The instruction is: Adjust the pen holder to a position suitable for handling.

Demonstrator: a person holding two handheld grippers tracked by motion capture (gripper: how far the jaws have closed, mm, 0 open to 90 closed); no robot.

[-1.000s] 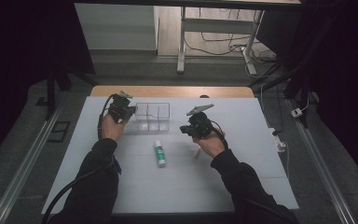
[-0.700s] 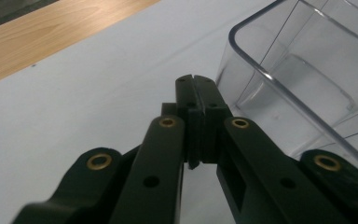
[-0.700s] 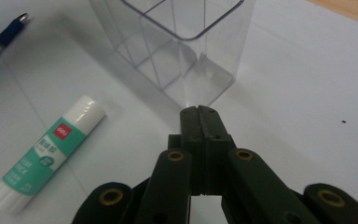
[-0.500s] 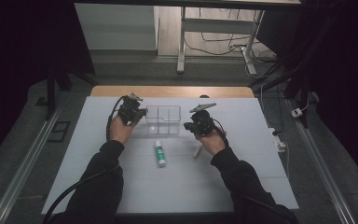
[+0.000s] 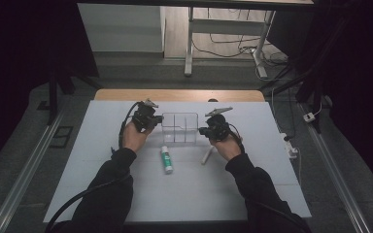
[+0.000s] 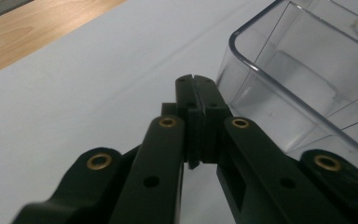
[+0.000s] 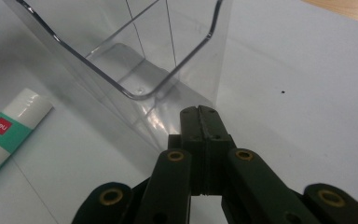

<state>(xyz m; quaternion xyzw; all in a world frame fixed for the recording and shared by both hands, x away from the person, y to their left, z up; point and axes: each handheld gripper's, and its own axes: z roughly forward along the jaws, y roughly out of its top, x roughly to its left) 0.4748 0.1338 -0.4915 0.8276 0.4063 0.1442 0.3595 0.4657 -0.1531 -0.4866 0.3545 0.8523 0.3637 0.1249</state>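
Note:
A clear plastic organiser box with inner dividers stands at the middle of the white table. My left gripper sits at the box's left side, shut with nothing between its jaws; its tips lie just beside the box's wall. On the box's right side, my right gripper is shut and empty too, its tips close to the box corner. A white and green glue stick lies on the table in front of the box, seen also as a glue stick in the right gripper view.
A white pen-like stick lies near the right hand. A wooden strip runs along the table's far edge. Beyond it are the floor, a table leg and cables. Rails flank the table on both sides.
Both hands have moved inward toward the clear box, the left one rightward and the right one leftward, until the grippers flank it. The box and glue stick have stayed put.

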